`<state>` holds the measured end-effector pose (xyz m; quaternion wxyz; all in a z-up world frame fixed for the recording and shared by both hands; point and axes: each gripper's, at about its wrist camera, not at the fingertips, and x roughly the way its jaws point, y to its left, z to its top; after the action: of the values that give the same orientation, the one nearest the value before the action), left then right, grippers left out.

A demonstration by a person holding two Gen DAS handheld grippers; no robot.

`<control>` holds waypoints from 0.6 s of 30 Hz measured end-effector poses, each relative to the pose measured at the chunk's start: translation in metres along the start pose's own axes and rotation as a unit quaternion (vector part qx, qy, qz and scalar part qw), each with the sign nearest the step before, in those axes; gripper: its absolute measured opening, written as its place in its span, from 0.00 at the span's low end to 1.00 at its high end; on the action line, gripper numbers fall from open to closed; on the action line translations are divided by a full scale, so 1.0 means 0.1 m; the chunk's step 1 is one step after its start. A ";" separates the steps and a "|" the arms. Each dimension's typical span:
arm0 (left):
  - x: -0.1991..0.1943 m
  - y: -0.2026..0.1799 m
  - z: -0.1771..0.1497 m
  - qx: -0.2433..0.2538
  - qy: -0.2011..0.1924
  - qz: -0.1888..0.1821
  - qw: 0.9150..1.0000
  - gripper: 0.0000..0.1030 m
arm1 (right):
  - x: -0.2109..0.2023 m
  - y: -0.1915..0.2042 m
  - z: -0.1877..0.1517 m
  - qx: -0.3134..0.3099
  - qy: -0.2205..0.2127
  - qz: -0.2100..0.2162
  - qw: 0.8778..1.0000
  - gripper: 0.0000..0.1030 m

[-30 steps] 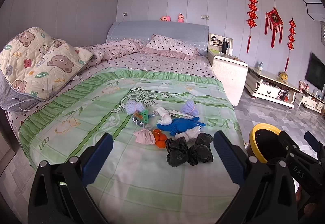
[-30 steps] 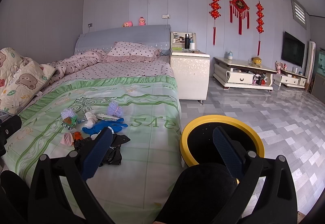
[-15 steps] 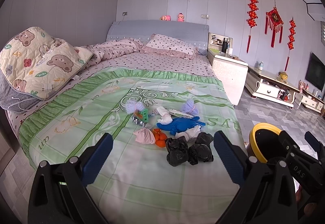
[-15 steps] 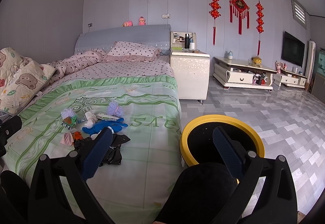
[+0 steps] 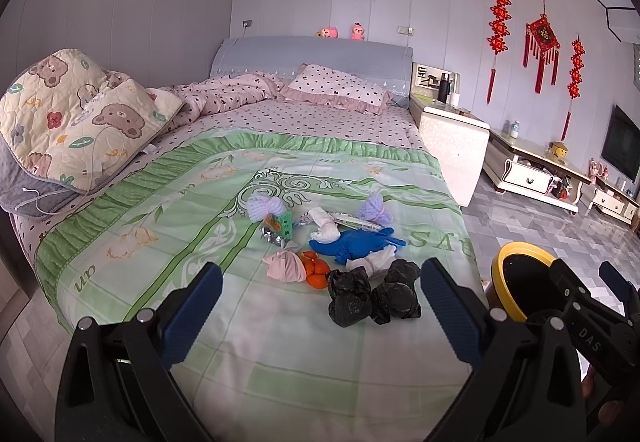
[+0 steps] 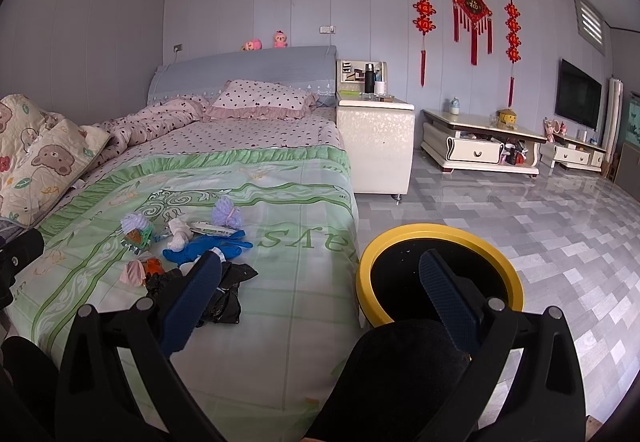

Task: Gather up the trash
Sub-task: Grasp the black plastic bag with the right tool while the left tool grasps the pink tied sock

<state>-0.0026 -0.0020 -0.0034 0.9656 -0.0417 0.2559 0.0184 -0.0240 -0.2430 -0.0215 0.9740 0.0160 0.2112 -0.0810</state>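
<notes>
Trash lies in a cluster on the green bedspread [image 5: 160, 234]: crumpled black bags [image 5: 372, 296], a blue glove [image 5: 356, 244], an orange scrap [image 5: 316, 268], a pink wad [image 5: 286, 266], white wads [image 5: 326, 228], two pale purple nets [image 5: 264, 206] and a green wrapper [image 5: 280, 228]. The cluster also shows in the right wrist view [image 6: 188, 246]. A yellow-rimmed black bin [image 6: 440, 274] stands on the floor beside the bed's right edge. My left gripper [image 5: 318, 302] is open and empty, held short of the black bags. My right gripper [image 6: 320, 290] is open and empty, near the bin.
A bear-print quilt [image 5: 68, 121] is piled at the bed's left. A dotted pillow [image 5: 340, 85] lies by the headboard. A white bedside cabinet [image 6: 376, 145] and low TV cabinets [image 6: 480, 149] stand to the right on the tiled floor [image 6: 540, 226].
</notes>
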 end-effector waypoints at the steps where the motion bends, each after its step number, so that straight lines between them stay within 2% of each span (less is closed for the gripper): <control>1: 0.02 0.00 -0.03 0.000 0.002 0.000 1.000 0.93 | 0.00 0.00 0.00 0.000 0.000 0.000 1.000 0.92; 7: 0.05 0.00 -0.05 -0.001 0.005 0.002 1.000 0.93 | 0.04 0.00 0.01 -0.001 0.006 0.003 1.000 0.92; 18: 0.22 0.09 0.02 -0.004 0.024 0.004 1.000 0.93 | 0.27 0.06 0.04 -0.019 0.037 0.038 0.998 0.92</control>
<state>0.0165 0.0069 -0.0131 0.9589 -0.0447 0.2792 0.0218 0.0028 -0.2417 -0.0295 0.9679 0.0085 0.2482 -0.0390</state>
